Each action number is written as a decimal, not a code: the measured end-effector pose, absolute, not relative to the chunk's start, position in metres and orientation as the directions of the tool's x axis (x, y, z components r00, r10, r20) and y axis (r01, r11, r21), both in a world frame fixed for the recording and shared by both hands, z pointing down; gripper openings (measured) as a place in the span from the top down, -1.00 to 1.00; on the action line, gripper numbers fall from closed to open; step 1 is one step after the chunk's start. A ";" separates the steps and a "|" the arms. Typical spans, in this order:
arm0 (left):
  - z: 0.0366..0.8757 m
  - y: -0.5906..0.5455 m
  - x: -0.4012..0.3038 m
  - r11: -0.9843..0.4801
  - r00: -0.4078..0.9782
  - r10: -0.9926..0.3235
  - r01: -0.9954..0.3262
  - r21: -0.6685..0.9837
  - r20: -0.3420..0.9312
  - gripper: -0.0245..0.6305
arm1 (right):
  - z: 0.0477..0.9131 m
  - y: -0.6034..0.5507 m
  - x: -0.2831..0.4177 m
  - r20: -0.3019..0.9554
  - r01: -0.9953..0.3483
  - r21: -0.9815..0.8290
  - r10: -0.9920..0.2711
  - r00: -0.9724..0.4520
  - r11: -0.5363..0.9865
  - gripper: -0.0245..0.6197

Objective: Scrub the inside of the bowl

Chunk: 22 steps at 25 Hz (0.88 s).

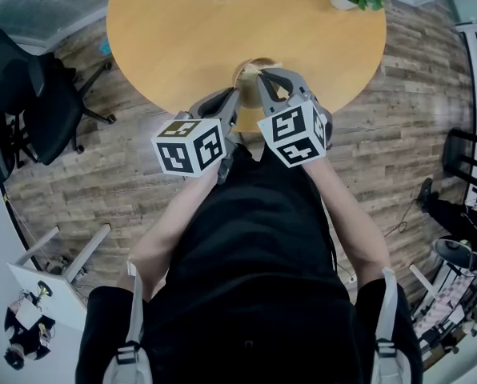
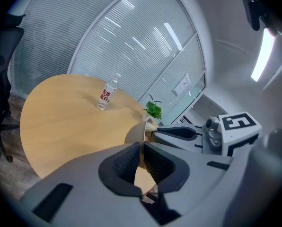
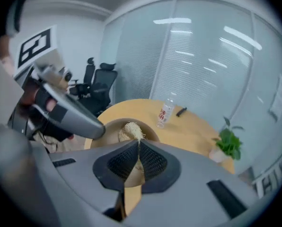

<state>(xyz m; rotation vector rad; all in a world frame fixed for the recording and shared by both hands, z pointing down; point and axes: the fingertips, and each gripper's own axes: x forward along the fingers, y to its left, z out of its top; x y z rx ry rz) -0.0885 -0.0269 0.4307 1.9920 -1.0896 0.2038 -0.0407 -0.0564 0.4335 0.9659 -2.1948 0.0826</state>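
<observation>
Round wooden table (image 1: pixel 182 38); at its 6 o'clock edge sits the bowl (image 1: pixel 246 67). The left gripper (image 1: pixel 234 96) pinches its rim, and the right gripper (image 1: pixel 262 77) is clamped on a fibrous scrubber (image 3: pixel 130 128) inside.

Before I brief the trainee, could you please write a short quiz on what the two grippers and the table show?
1. Multiple choice: the jaws of the left gripper are shut on A) a bottle cap, B) the rim of the bowl, C) a plant pot.
2. True or false: the water bottle stands upright on the round wooden table.
3. Fill in: the right gripper holds a pale fibrous ____ inside the bowl.
Key: 1 B; 2 true; 3 scrubber.
</observation>
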 end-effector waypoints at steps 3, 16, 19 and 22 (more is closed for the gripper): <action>0.430 -0.027 -0.086 -0.291 0.613 -0.617 -0.760 0.581 0.494 0.83 | 0.441 -0.063 -0.029 0.664 -0.777 0.077 -0.614 -0.427 0.624 0.85; 0.439 -0.023 -0.054 -0.316 0.649 -0.561 -0.742 0.592 0.514 0.82 | 0.474 -0.021 -0.010 0.734 -0.749 -0.369 -0.323 -0.598 0.550 0.85; 0.442 -0.023 -0.042 -0.317 0.655 -0.547 -0.739 0.595 0.521 0.82 | 0.470 -0.017 -0.007 0.680 -0.703 -0.484 -0.281 -0.677 0.522 0.85; 0.440 -0.027 -0.029 -0.332 0.660 -0.546 -0.736 0.591 0.516 0.82 | 0.461 -0.030 0.008 0.611 -0.693 -0.586 -0.331 -0.719 0.421 0.85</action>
